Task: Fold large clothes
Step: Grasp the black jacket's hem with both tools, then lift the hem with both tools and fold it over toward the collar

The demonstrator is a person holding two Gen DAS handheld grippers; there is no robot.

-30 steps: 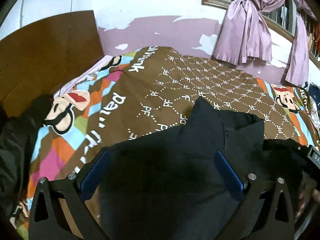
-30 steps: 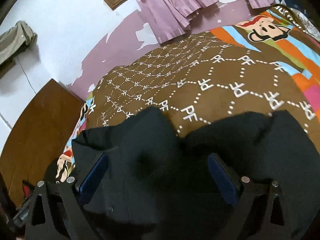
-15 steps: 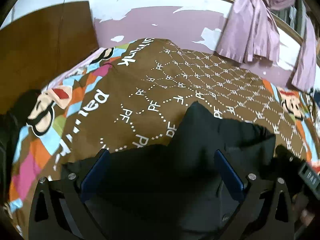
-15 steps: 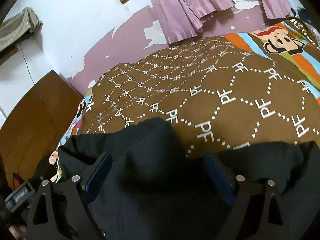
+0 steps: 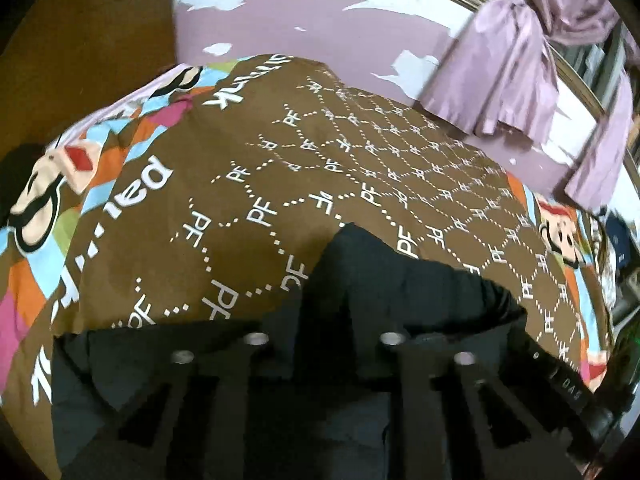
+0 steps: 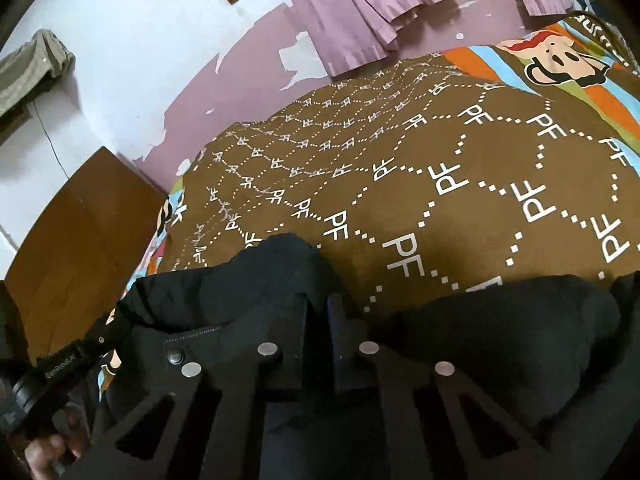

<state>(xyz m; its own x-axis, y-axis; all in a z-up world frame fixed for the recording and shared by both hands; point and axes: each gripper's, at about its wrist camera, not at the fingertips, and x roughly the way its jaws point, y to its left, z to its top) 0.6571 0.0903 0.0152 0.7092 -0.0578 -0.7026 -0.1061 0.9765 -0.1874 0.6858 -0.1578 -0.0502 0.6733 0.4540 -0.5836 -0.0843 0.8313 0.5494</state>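
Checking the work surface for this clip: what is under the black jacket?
The black jacket lies on a brown bedspread printed with PF lettering, which shows beyond its far edge. The jacket covers whatever lies directly beneath its bulk.

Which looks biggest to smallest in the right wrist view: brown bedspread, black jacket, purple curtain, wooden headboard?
1. brown bedspread
2. black jacket, though nearness to the camera inflates it
3. and 4. wooden headboard and purple curtain look alike; the frame edge crops both, so no ranking.

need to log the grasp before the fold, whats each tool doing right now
Left tool: closed on the black jacket.
Right tool: closed on the black jacket.
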